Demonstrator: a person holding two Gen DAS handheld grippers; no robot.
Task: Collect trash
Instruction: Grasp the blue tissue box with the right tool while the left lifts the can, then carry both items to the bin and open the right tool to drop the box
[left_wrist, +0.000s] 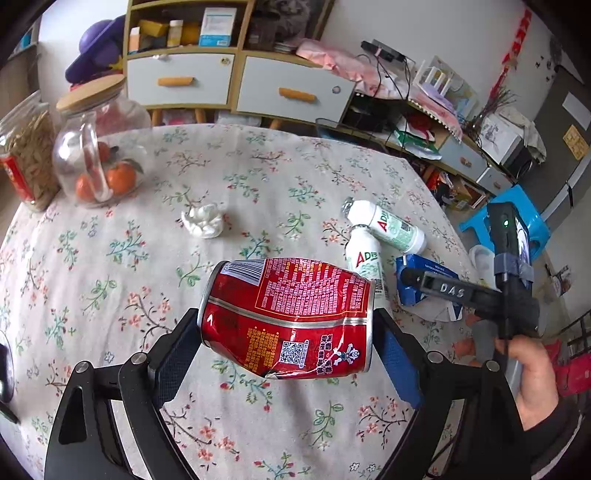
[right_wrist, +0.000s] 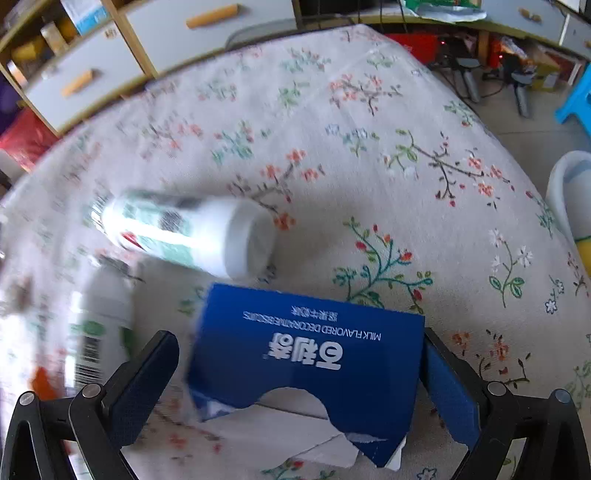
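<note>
Cluttered living room, drawer cabinet behind a round counter under a flowered cloth. Mid-collection by the look of it: left tongs clamped on a dented red can, gripped end to end and apparently lifted clear of the cloth, though actual clearance hard to judge. Right tongs set astride a torn blue biscuit box; right pad touching the box wall, left pad apart from it, so not yet closed on it. Probably next: squeezing the right tongs shut across the box without crushing the ripped flap, then carrying both pieces to a bin, none identifiable in either view. Still lying beyond the box: two white AD drink bottles, one just beside the box's far edge, and farther off, well apart from the box, a crumpled tissue. Only from the left wrist: tissue, glass jar of tangerines, the person's right hand on the handle. Only from the right wrist: pad positions against the box, its printed face, motion-blurred bottles.
</note>
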